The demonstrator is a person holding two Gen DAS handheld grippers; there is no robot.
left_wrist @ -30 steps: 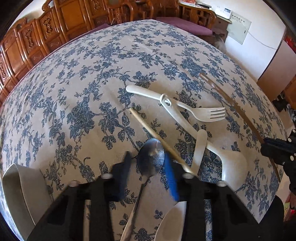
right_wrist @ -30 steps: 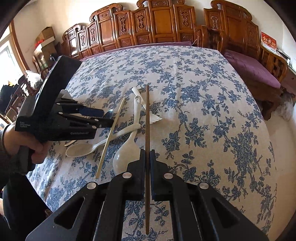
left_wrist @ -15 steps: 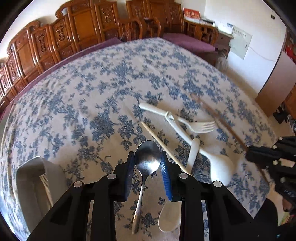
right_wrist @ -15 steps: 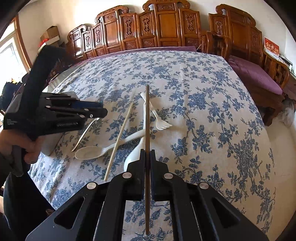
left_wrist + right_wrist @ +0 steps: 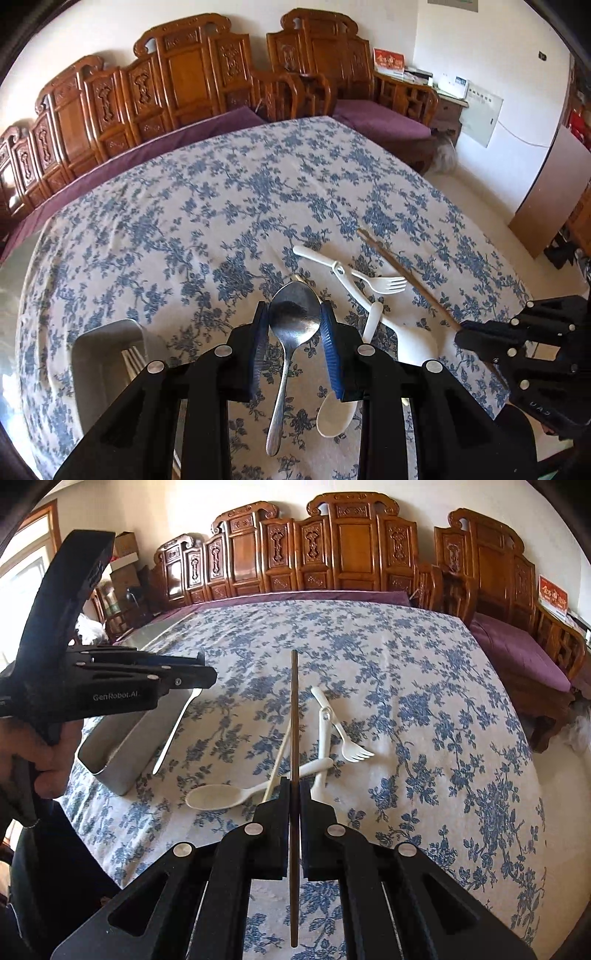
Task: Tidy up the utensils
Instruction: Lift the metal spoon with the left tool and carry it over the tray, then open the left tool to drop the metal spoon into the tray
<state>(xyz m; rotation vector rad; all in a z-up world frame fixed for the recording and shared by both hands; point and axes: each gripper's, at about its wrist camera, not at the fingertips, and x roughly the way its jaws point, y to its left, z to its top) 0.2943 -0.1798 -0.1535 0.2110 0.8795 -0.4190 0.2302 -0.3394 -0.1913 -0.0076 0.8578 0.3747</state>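
Note:
My left gripper [image 5: 294,325] is shut on the bowl of a metal spoon [image 5: 290,332], held above the cloth with its handle hanging down toward me. From the right wrist view that gripper [image 5: 207,674] hovers over the metal tray [image 5: 122,749], the spoon's handle [image 5: 173,734] dangling below. My right gripper [image 5: 294,794] is shut on a dark brown chopstick [image 5: 294,716] that points straight ahead. On the cloth lie a white fork [image 5: 349,746], a white ladle [image 5: 323,738], a white spoon [image 5: 221,797] and a pale chopstick [image 5: 279,760].
The metal tray [image 5: 96,354] at the lower left holds some utensils. The table under the blue-flowered cloth [image 5: 207,206] is ringed by carved wooden chairs [image 5: 192,81] with purple cushions. A person's hand [image 5: 44,760] grips the left tool's handle.
The left gripper has risen with the metal spoon lifted off the cloth, and the tray has come into fuller view. The right gripper has also lifted a little with the brown chopstick.

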